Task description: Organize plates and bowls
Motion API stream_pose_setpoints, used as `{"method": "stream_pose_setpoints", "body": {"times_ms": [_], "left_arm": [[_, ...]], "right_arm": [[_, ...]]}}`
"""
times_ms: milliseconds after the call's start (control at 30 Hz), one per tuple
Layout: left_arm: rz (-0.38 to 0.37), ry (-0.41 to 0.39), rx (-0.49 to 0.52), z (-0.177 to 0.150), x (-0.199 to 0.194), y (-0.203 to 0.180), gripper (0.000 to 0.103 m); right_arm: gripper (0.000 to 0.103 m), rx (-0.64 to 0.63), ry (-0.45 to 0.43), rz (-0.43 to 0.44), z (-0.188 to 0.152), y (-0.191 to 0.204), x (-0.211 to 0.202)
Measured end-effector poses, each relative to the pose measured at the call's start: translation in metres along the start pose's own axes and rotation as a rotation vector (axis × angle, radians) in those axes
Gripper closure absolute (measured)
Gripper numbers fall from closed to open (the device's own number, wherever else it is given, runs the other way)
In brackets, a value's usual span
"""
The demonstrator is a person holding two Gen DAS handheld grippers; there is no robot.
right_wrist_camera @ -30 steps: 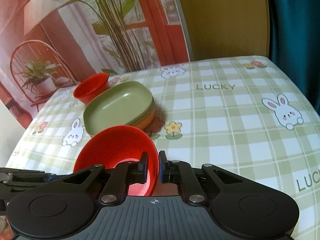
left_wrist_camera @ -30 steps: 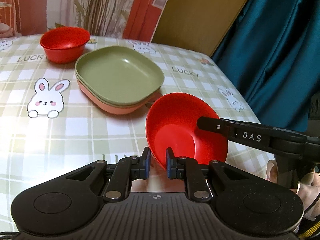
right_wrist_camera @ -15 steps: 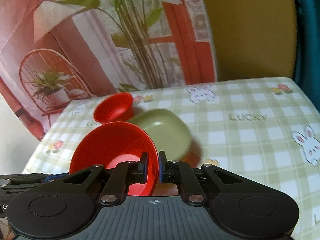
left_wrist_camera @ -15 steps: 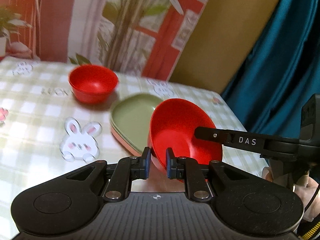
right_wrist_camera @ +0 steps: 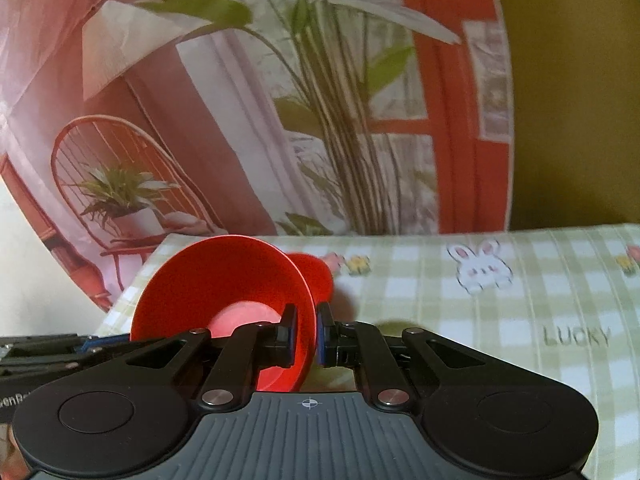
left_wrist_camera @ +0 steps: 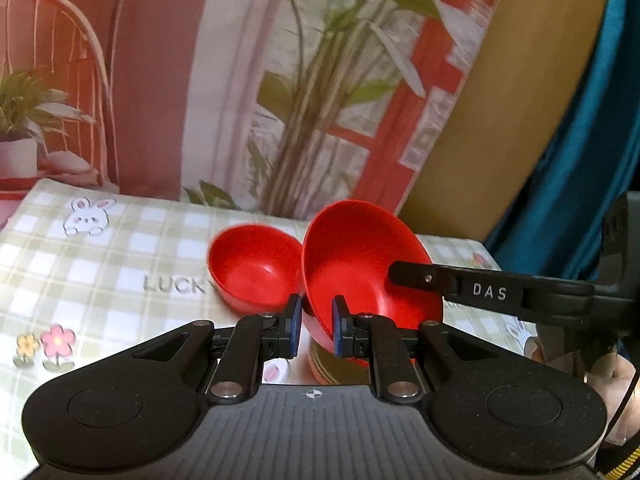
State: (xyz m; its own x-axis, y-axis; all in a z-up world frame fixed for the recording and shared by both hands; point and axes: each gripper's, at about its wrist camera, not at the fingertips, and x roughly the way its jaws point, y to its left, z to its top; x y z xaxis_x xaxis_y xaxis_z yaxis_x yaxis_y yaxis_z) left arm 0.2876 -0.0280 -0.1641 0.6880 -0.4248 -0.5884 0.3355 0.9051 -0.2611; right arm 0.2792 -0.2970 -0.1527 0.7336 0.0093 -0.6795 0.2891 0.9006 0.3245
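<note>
Step in hand: we judge that we are carrying the near bowl point(left_wrist_camera: 360, 276) through the air toward the far bowl point(left_wrist_camera: 252, 268), to nest one in the other.

Near bowl: it is tilted, its hollow facing the left wrist camera, and hangs above the tablecloth point(left_wrist_camera: 100, 272) with both tools on its rim.

Left gripper point(left_wrist_camera: 314, 330): our jaws are nearly closed and clamp the bowl's lower rim; the rim passes between the two blue pads point(left_wrist_camera: 295, 320), one on each face of the wall.

Right gripper point(right_wrist_camera: 306, 338): our jaws are likewise narrowed to a thin gap and pinch the opposite rim of the same bowl, one pad inside the hollow, one outside. From the left wrist view its black finger reaches into the hollow from the right.

Far bowl: it sits upright on the tablecloth just beyond and to the left of our left jaws, its edge partly hidden behind the held bowl. From the right jaws it shows only as a red sliver past the held rim.

Plates point(left_wrist_camera: 324, 364): a stack edge shows just below our left jaws; we cannot tell more.

Next move: we judge that we must level the held bowl, centre it over the far one, lower it, then part both pairs of jaws.

Risk: a tilted rim may catch the far bowl and push it.
</note>
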Motion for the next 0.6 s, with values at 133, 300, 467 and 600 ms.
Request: {"method": "stream_pose_setpoints", "body": {"times_ms": [133,300,467,600], "left_arm": [[0.029,-0.018,0.018,0.016,0.012,0.007,0.086],[0.056,-0.008,0.000,0.035,0.038,0.022,0.086],[0.075,0.030,-0.017,0.041,0.065,0.036,0.086],[0.098,0.055,-0.017,0.042,0.084,0.044,0.086]], "right_arm": [[0.094,-0.008,0.015,0.004,0.017,0.003,0.025],[0.094,-0.013,0.035,0.007,0.030,0.000,0.057],[0.094,-0.003,0.071,0.009,0.032,-0.005,0.089],[0.094,0.011,0.103,0.008,0.029,-0.010,0.110]]}}
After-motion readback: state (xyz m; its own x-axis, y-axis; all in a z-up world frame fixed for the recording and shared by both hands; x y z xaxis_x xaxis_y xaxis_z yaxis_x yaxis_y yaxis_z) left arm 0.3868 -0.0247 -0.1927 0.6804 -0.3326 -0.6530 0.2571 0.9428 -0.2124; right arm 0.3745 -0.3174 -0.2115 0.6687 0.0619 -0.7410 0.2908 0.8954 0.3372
